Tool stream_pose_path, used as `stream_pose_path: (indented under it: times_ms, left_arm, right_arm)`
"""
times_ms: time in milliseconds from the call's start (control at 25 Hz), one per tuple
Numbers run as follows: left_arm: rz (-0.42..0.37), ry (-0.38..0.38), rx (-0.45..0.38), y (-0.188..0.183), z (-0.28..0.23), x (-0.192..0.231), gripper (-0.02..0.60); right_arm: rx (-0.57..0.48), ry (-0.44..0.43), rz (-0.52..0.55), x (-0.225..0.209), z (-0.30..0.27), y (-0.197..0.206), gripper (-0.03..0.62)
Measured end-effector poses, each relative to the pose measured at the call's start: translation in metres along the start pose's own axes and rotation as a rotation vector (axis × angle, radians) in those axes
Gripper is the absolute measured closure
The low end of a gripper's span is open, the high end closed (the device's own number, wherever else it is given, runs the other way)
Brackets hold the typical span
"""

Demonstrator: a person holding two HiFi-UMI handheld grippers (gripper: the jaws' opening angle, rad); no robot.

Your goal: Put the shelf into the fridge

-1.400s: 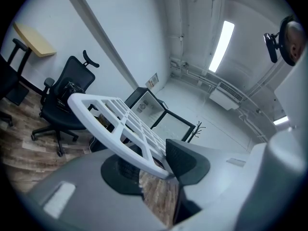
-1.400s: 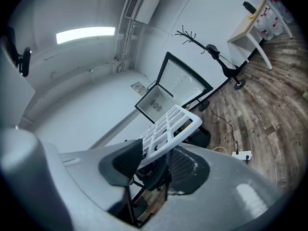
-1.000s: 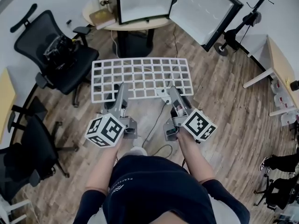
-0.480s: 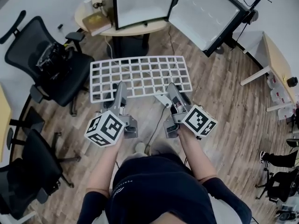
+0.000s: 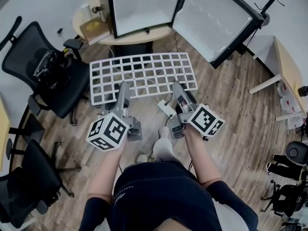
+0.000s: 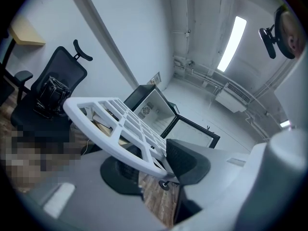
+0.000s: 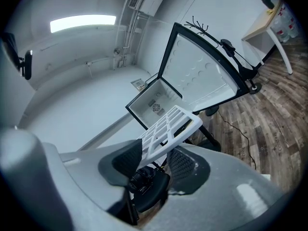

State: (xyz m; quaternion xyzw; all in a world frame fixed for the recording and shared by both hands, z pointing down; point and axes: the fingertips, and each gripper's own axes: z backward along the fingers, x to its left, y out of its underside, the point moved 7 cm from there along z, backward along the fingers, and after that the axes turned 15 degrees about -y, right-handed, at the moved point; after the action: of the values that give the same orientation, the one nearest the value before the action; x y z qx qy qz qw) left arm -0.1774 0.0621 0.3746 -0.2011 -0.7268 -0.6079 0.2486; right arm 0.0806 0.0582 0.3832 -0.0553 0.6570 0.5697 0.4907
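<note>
White grid shelf (image 5: pixel 143 76) is airborne, roughly level over the wood floor (image 5: pixel 231 129). left gripper (image 5: pixel 121 88) is clamped on its near long edge left of centre, right gripper (image 5: pixel 177 86) on the same edge right of centre. Both sets of jaws are closed onto the rim, nothing else in them. Black office chair (image 5: pixel 62 93) is just off the shelf's left end. Ahead, the fridge (image 5: pixel 142 8) sits on a small round table (image 5: pixel 144 31), set back from the table's near edge. Its door (image 5: pixel 216 20) is swung wide to the right, and the cavity looks empty from what shows. Status: pickup done, shelf in carry, its far edge short of the opening. Left to do: line up with the opening, slide in, let go.
</note>
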Motion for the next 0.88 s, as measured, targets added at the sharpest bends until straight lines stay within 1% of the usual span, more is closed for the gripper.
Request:
stream_pose_path:
  times_ms: [200,440,680,880]
  left_arm:
    - [0.014,-0.038,-0.029,0.001,-0.039,-0.017,0.428]
    - [0.058,-0.079,-0.048,0.004,-0.083,-0.037,0.428]
    - [0.048,-0.098,-0.104,0.003,-0.118,-0.062,0.428]
    - [0.062,-0.113,-0.124,0.009,-0.145,-0.078,0.428]
  right_arm:
    - [0.025,-0.027,0.0,-0.029,-0.03,-0.032,0.434]
    - [0.055,-0.071,0.015,-0.058,-0.063,-0.072,0.434]
    - [0.072,-0.112,0.051,-0.087,-0.09,-0.11,0.427]
    - [0.093,-0.156,0.065,-0.108,-0.109,-0.136,0.425]
